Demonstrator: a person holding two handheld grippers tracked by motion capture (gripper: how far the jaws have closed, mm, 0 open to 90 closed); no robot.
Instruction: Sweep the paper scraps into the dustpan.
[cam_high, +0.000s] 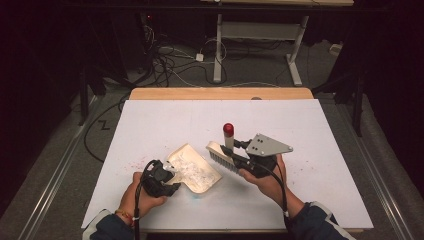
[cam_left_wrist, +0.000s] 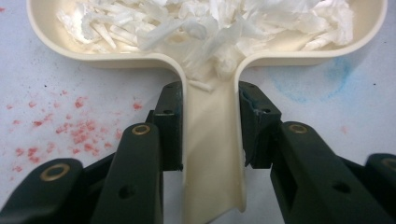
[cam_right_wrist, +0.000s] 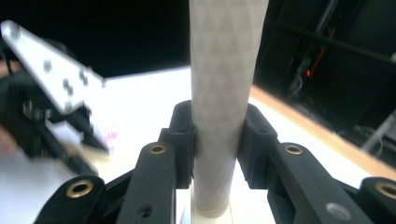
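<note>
Gripping the cream plastic dustpan (cam_left_wrist: 212, 154) of white paper shreds (cam_left_wrist: 224, 23) by its handle, left tongs (cam_left_wrist: 210, 121); right tongs (cam_right_wrist: 217, 135) clamp the pale, red-capped brush handle (cam_right_wrist: 224, 70), centre frame.

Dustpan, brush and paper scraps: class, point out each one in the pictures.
dustpan (cam_left_wrist: 212, 154): left gripper view, on its handle between the fingers.
brush (cam_high: 222, 159): high view, on its bristle head.
paper scraps (cam_left_wrist: 224, 28): left gripper view, on the heap's middle.

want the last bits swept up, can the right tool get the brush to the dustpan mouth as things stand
Probably yes: the right tool grips the brush just beside the dustpan, with bare table between them; the left tool holds the dustpan's handle.
</note>
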